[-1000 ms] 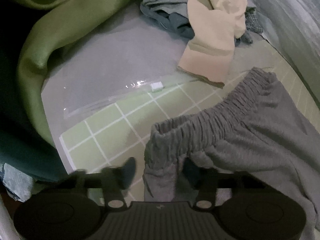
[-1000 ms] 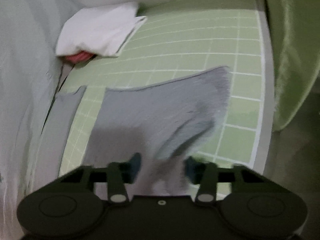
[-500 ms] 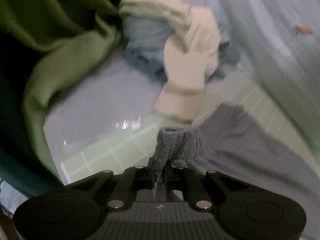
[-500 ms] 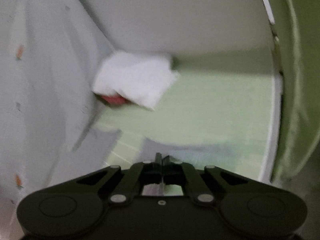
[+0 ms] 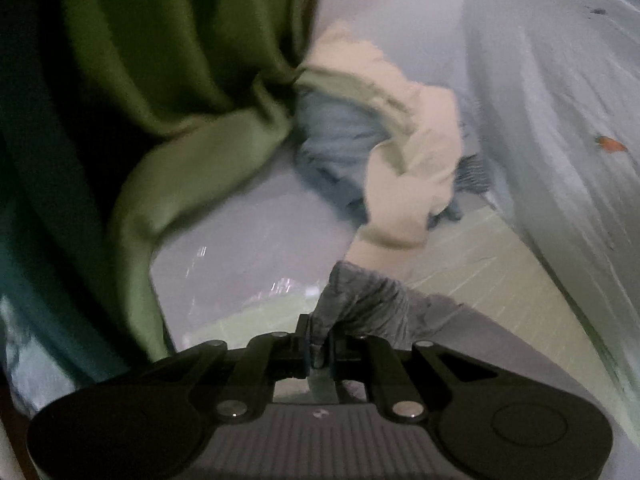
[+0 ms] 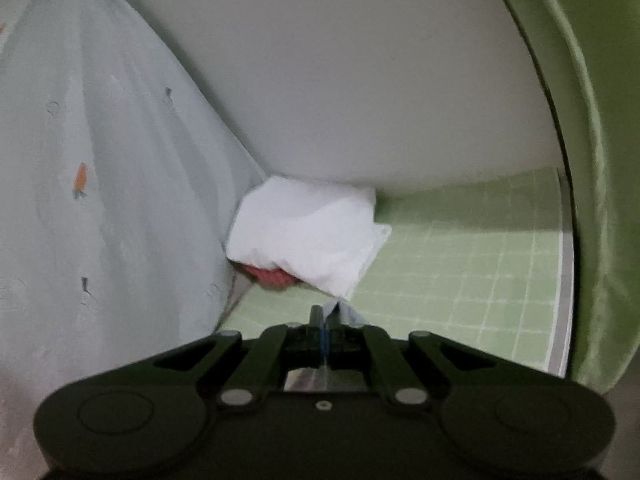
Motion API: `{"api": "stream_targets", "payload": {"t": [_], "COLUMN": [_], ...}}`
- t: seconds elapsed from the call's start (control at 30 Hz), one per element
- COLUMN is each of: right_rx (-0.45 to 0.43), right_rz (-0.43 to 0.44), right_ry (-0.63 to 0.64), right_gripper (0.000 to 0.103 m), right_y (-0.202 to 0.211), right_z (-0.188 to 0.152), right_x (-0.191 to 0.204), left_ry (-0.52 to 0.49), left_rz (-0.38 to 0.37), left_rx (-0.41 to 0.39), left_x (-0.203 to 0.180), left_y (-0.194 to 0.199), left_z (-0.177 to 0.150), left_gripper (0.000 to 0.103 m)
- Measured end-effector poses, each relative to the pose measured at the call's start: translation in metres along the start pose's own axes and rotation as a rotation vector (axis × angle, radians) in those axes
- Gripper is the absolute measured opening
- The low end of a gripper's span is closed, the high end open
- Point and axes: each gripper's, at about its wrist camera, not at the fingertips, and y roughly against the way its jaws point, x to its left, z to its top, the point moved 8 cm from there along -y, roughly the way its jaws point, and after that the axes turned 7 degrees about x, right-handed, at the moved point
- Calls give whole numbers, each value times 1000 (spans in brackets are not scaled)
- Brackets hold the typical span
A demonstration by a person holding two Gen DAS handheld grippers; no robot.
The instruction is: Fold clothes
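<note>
A pair of grey shorts (image 5: 372, 304) with a gathered elastic waistband hangs bunched from my left gripper (image 5: 319, 346), which is shut on the waistband, lifted above the green gridded mat (image 5: 500, 284). The rest of the grey cloth trails down to the right. In the right wrist view my right gripper (image 6: 325, 330) is shut on a thin edge of the same grey cloth (image 6: 340, 312); only a small sliver shows above the jaws, and the rest is hidden under the gripper body.
A heap of cream (image 5: 412, 184) and blue-grey clothes (image 5: 340, 148) lies beyond the left gripper, beside a green curtain (image 5: 180, 92). A folded white garment (image 6: 308, 236) over something red sits at the mat's far corner, against a pale patterned sheet (image 6: 100, 180) and a white wall (image 6: 340, 80).
Both grippers have shut on the grey shorts, the left on the waistband, the right on the hem edge, and both have risen with the cloth, so the mat sits lower and farther.
</note>
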Motion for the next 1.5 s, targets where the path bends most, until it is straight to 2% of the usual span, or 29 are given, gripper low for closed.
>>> {"api": "stream_targets", "payload": {"t": [0.23,0.47,0.67,0.77,0.83,0.87,0.9,0.93,0.97,1.0,1.07,1.1,1.17,1.27,1.33,1.43,1.5], "right_rx": [26,33,71,116,168,195,224,256,274,267,258,264,283,304,333,384,410], "right_rz": [4,13,-9,-28,-3,34,63,82,95,102,82,53,-30,-136,-161,-178,-172], "right_ry": [39,93,160,209,250,279,304,326,338,343,368,387,426,449,415,360,353], "right_gripper": [1,1,1,1,1,2,13,37,47,53,58,62,63,65,71,71,71], "right_y": [-39,-104,-190,-254,-298,-319,-336,-349,-357,-357,-349,-344,-334,-317,-311,-307,-311], "right_z": [0,8,4,-1,-9,-16,-22,-30,-35,-39,-49,-55,-69,-87,-98,-115,-123], "right_x": [29,81,145,187,218,236,252,265,274,277,268,257,227,183,165,144,146], "left_ry": [11,12,51,65,60,66,71,77,74,61,13,-4,-25,-32,-51,-56,-56], "left_rz": [4,-10,3,4,-1,-5,-10,-14,-9,-1,29,49,84,89,78,86,50], "left_rx": [-15,-31,-11,-1,0,-5,-10,-15,-11,-17,-33,-35,-6,92,145,199,223], "left_x": [-21,-67,-117,-149,-168,-175,-182,-189,-192,-194,-192,-189,-179,-167,-166,-171,-181], "left_y": [-11,-36,-79,-111,-131,-138,-144,-151,-153,-150,-142,-138,-133,-132,-134,-141,-147], "left_z": [1,15,25,37,44,47,50,53,53,51,42,36,17,-18,-40,-62,-70], "left_gripper": [9,9,9,9,11,17,19,29,39,44,76,78,78,78,78,78,78]}}
